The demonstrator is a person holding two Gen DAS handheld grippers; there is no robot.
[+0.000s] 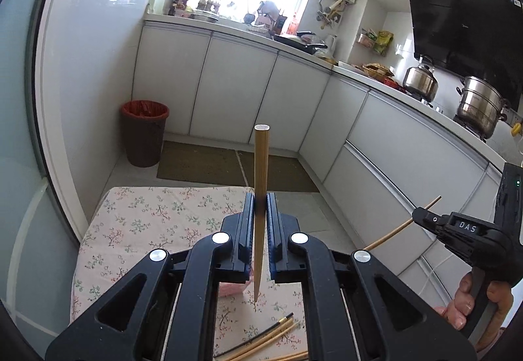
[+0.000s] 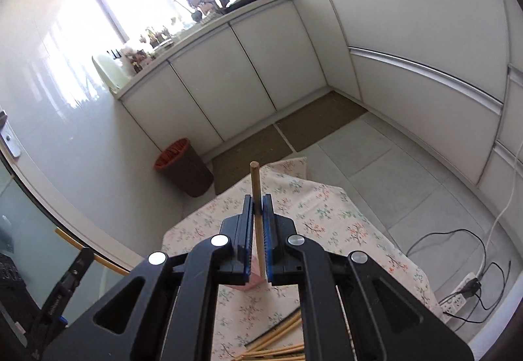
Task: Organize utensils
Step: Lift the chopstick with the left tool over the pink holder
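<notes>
A floral cloth (image 1: pixel 157 217) covers the tabletop (image 2: pixel 369 230). Loose chopsticks (image 1: pixel 274 336) lie at its near edge, beside a pink box (image 1: pixel 233 289).

Loose chopsticks (image 1: pixel 278 341) cut off by bottom edge; pink box (image 1: pixel 232 289) mostly hidden behind left gripper (image 1: pixel 260 202).

You held one tan chopstick (image 1: pixel 261 165) upright, thick end up, and another (image 2: pixel 256 188) likewise. More chopsticks (image 1: pixel 278 339) lay loosely heaped on the floral tablecloth (image 1: pixel 147 220).
</notes>
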